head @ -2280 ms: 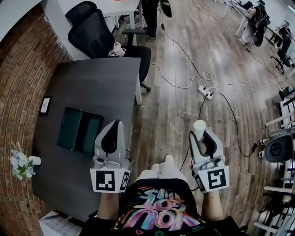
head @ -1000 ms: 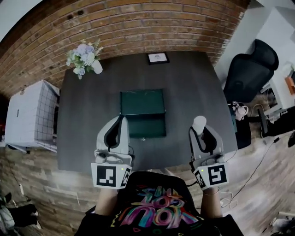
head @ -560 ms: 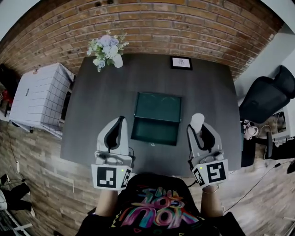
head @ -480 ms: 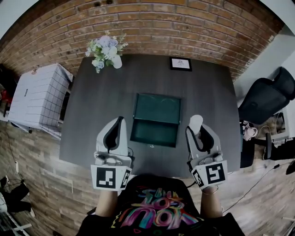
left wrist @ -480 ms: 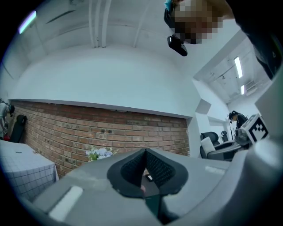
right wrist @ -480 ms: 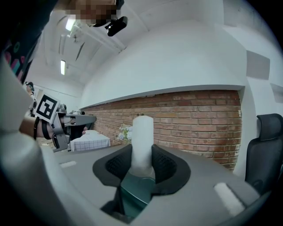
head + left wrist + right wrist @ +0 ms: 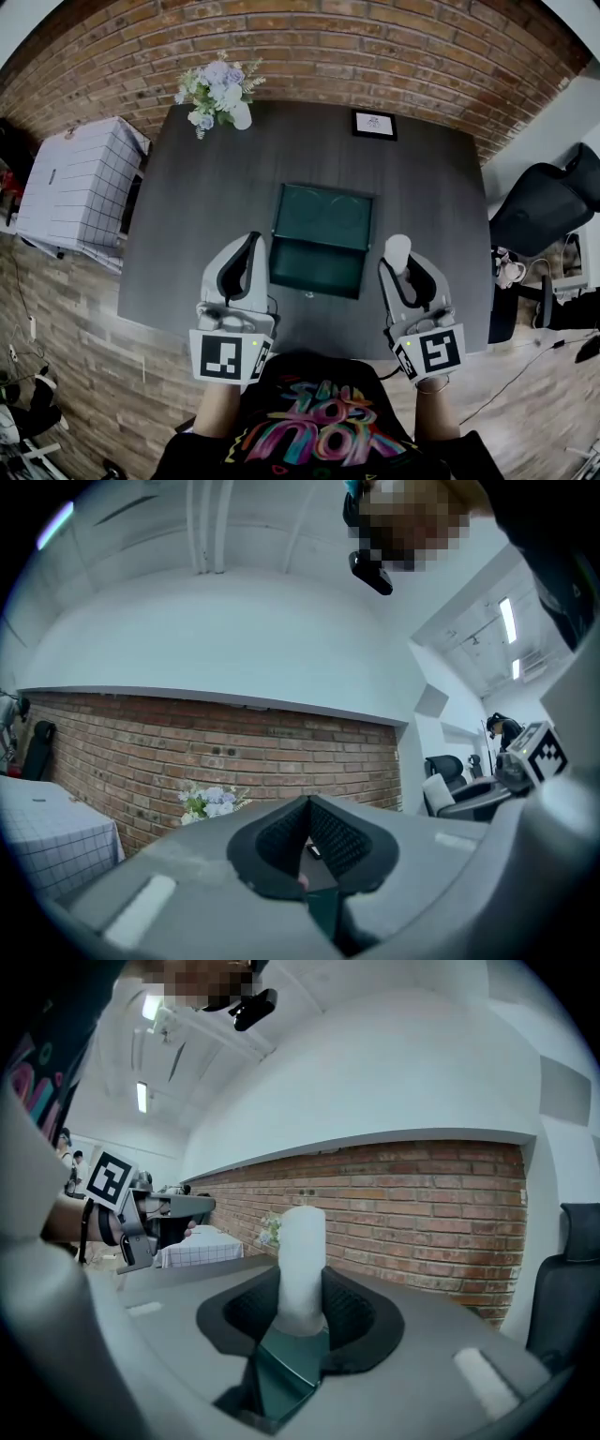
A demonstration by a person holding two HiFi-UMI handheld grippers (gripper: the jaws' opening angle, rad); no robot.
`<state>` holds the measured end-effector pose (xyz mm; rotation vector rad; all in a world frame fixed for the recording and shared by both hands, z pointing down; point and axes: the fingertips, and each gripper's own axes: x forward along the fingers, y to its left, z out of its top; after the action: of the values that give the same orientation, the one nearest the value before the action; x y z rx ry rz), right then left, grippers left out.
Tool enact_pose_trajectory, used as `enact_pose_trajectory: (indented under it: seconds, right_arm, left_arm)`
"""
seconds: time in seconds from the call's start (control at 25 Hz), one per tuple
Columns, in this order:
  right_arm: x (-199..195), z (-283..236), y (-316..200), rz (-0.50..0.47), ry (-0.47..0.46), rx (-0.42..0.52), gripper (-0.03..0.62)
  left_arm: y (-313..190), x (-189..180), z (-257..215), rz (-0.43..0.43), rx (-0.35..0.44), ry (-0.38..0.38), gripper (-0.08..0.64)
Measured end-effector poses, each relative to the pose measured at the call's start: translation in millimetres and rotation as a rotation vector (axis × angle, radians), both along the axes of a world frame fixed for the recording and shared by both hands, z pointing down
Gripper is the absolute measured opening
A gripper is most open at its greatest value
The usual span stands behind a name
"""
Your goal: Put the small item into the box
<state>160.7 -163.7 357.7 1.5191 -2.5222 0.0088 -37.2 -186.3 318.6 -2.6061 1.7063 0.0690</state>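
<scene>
While both grippers hang over the near edge of the one dark table (image 7: 187, 234), the count on and around it is short: one green box (image 7: 319, 267) lying open with its lid folded back toward the brick wall (image 7: 309, 47), one white vase of flowers (image 7: 220, 89) at the far left corner, one small picture frame (image 7: 374, 124) at the far side, one white grid-patterned cabinet (image 7: 80, 187) off the left end and one black office chair (image 7: 548, 211) off the right. One white cylinder (image 7: 302, 1241), the small item, is outside the box. It stands upright in the right gripper (image 7: 405, 270), just right of the box's right edge in the head view. That gripper's ribbed black pads (image 7: 347, 1312) press on the cylinder's lower part from both sides, partly apart, with its rounded top sticking out beyond them. The left gripper (image 7: 249, 242) sits just left of the box with its jaws closed tip to tip, nothing clamped between them. The cylinder's lower end is buried between the pads, and its height above the table cannot be judged. A tiny speck (image 7: 309, 294) on the table in front of the box is too small to identify, the chair is cut off by the frame edge, and the marker cubes cover the person's hands.
</scene>
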Motion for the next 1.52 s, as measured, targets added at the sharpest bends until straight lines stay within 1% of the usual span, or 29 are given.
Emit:
enact_pose_trajectory:
  seconds: [0.2, 0.36, 0.8, 1.04, 1.16, 1.52]
  right_arm:
    - [-11.2, 8.8, -6.4, -0.055, 0.018, -0.023, 0.133]
    - [-22.3, 28.0, -11.2, -0.099, 0.052, -0.061, 0.133]
    - [-63.6, 117.2, -24.0, -0.221, 0.148, -0.235, 0.135]
    - [-81.0, 164.0, -26.0, -0.265, 0.189, -0.321, 0.135]
    - [-86.6, 185.3, -24.9, -0.284, 0.202, -0.367, 0.137]
    - [-106.8, 225.6, -27.5, -0.368, 0.283, -0.494, 0.138]
  left_arm:
    - [3.2, -5.6, 7.5, -0.021, -0.021, -0.005, 0.002]
    - [6.5, -7.6, 12.8, -0.027, -0.03, -0.004, 0.002]
    - [12.9, -20.4, 28.0, -0.039, -0.052, 0.006, 0.002]
    - [13.7, -26.3, 43.0, -0.034, -0.095, 0.011, 0.002]
    - [12.2, -25.4, 49.4, -0.026, -0.104, 0.009, 0.002]
    - [7.6, -25.3, 60.9, 0.0, -0.134, 0.018, 0.002]
